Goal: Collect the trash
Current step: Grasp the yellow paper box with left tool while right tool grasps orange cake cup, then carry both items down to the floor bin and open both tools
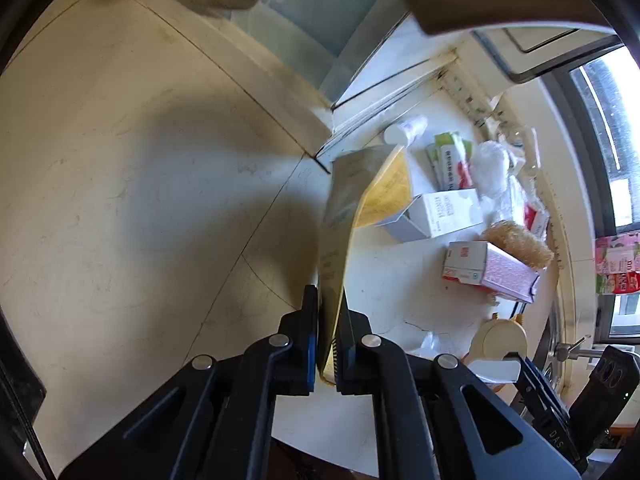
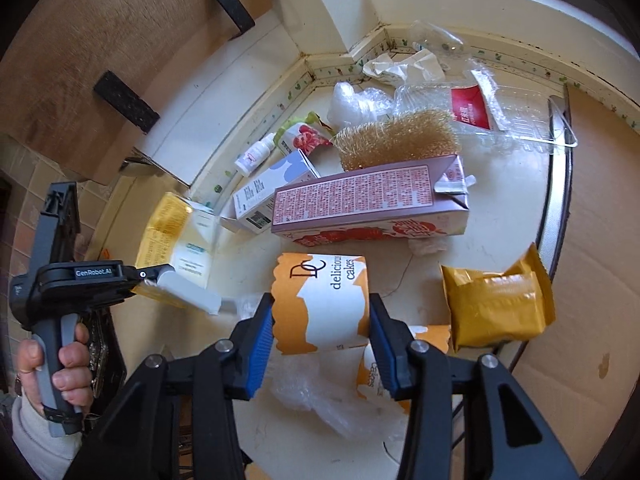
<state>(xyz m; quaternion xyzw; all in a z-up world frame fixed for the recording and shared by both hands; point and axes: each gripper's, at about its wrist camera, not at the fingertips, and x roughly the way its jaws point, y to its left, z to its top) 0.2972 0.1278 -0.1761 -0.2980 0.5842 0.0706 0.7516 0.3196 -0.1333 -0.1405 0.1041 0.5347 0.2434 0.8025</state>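
Fingers of our left gripper point(image 1: 328, 344) clamp a flattened yellow-and-white carton point(image 1: 340, 248); our right gripper point(image 2: 322, 344) grips the orange-and-white paper cup point(image 2: 324, 300) (lightly, lest it crush).

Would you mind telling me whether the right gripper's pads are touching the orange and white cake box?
Touching. In the right wrist view both blue pads press against the sides of the cake box, which sits squeezed between them with no gap showing.

Pale round stone tabletop point(image 2: 520, 208); brown cardboard sheet point(image 2: 592, 240) at 3 o'clock; dark-framed window point(image 1: 600, 152), possibly.
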